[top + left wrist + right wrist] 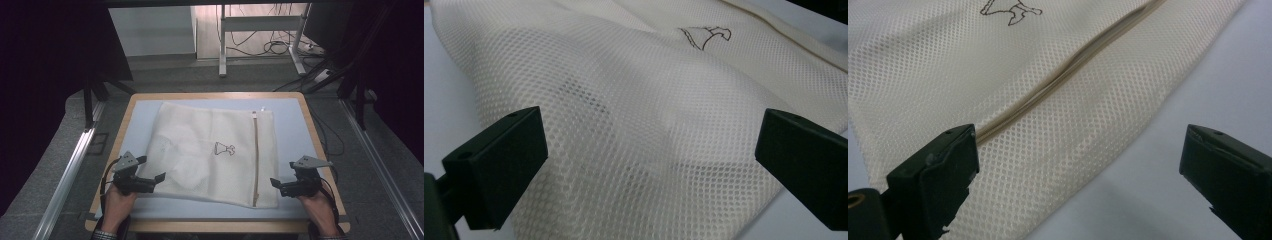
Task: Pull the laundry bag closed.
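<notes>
No readable text, brand or number anywhere. Only sign: small dark outline drawing of a dress [224, 148] printed on the white mesh bag [190, 150].

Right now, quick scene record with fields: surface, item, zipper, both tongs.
surface: light blue mat on a wood-edged table
item: white mesh laundry bag, lying flat, small dress print near its middle
zipper: tan zipper running near-to-far by the bag's right edge; looks closed
left tongs: open, at the bag's near left corner, mesh between the jaws, not gripped
right tongs: open, at the bag's near right corner, holding nothing
</notes>
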`<state>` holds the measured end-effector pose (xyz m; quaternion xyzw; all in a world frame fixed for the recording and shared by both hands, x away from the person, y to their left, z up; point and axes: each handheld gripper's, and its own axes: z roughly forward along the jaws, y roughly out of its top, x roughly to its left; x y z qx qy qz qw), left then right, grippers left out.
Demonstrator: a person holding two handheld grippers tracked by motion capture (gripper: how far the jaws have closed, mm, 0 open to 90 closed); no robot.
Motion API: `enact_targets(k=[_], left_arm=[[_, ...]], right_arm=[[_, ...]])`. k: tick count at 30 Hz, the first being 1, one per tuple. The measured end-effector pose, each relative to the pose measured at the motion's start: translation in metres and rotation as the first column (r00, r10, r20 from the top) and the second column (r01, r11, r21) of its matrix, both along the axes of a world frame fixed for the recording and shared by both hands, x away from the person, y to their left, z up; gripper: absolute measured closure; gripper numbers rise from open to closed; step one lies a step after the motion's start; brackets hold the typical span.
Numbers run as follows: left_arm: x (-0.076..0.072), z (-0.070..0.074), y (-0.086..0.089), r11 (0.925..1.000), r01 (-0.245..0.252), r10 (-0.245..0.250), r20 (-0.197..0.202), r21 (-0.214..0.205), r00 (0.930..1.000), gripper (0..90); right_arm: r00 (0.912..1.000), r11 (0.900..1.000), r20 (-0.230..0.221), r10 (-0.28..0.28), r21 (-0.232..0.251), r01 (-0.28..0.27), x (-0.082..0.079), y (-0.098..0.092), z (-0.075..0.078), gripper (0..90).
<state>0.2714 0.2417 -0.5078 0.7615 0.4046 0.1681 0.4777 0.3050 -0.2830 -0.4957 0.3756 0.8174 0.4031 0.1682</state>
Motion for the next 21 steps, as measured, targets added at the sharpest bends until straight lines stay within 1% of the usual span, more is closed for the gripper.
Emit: enact_targets(k=[1, 4, 5, 7, 14, 18, 21], left_arm=[[0.0002, -0.0008, -0.0002, 1.0000, 0.000, 0.000, -0.002, 0.000, 1.0000, 0.0], [0.0017, -0.0030, -0.0006, 0.9999, -0.010, 0.011, -0.059, 0.014, 0.9982, 0.1], [0.0018, -0.0038, -0.0009, 0.9996, -0.017, 0.018, -0.061, 0.024, 0.9980, 0.4], [0.0016, -0.0041, -0.0015, 0.9988, -0.026, 0.028, -0.060, 0.041, 0.9978, 0.4], [0.0012, -0.0036, -0.0033, 0.9970, -0.036, 0.039, -0.047, 0.068, 0.9981, 0.4], [0.0007, -0.0026, -0.0046, 0.9972, -0.029, 0.032, -0.039, 0.070, 0.9987, 0.4], [0.0013, -0.0027, -0.0058, 0.9978, -0.020, 0.023, -0.050, 0.063, 0.9985, 0.5]], right_arm=[[1.0000, 0.9999, 0.000, 0.003, 0.012, -0.003, 0.0003, 0.0000, 0.0000, 2.5], [1.0000, 0.9988, -0.008, 0.003, 0.050, -0.002, 0.0001, -0.0005, 0.0012, 2.5], [1.0000, 0.9982, -0.007, -0.001, 0.061, 0.002, 0.0000, -0.0003, 0.0018, 2.6], [1.0000, 0.9981, -0.002, 0.002, 0.062, -0.001, 0.0000, -0.0003, 0.0025, 2.6], [0.9999, 0.9980, -0.005, 0.009, 0.062, -0.009, -0.0003, 0.0003, 0.0021, 2.6], [0.9999, 0.9984, -0.003, 0.014, 0.054, -0.014, -0.0006, 0.0006, 0.0025, 2.7], [0.9998, 0.9986, 0.002, 0.018, 0.049, -0.019, -0.0003, 0.0013, 0.0023, 2.7]])
